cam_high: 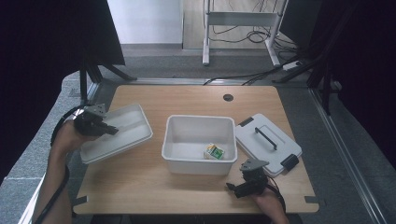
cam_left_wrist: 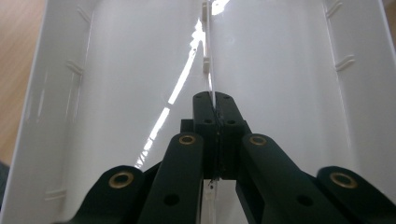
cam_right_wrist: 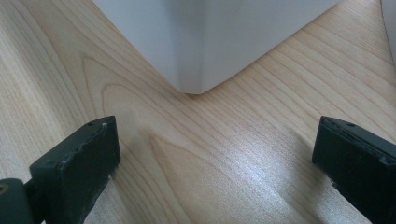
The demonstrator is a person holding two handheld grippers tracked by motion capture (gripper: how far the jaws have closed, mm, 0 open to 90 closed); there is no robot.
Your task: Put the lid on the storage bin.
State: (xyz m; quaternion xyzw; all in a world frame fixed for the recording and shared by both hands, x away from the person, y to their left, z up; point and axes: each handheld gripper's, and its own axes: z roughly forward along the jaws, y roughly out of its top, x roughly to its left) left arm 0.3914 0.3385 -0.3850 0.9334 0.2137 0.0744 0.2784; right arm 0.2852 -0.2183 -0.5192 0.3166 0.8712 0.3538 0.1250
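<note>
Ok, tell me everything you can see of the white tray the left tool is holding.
The white tray looks like glossy plastic: shallow, rectangular, with rounded corners and a thin divider along its middle making two long compartments. Small ribs mark its side walls. It sits tilted at the table's left edge, left of the white tub. The left tool is shut on the divider.

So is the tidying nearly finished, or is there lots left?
Not much looks done yet. A little carton already sits in the open box, and the lid lies beside it on the table. In hand: the left gripper is clamped on the middle wall of the white tray, tilting it. The right gripper waits open. The box is not yet covered.
</note>
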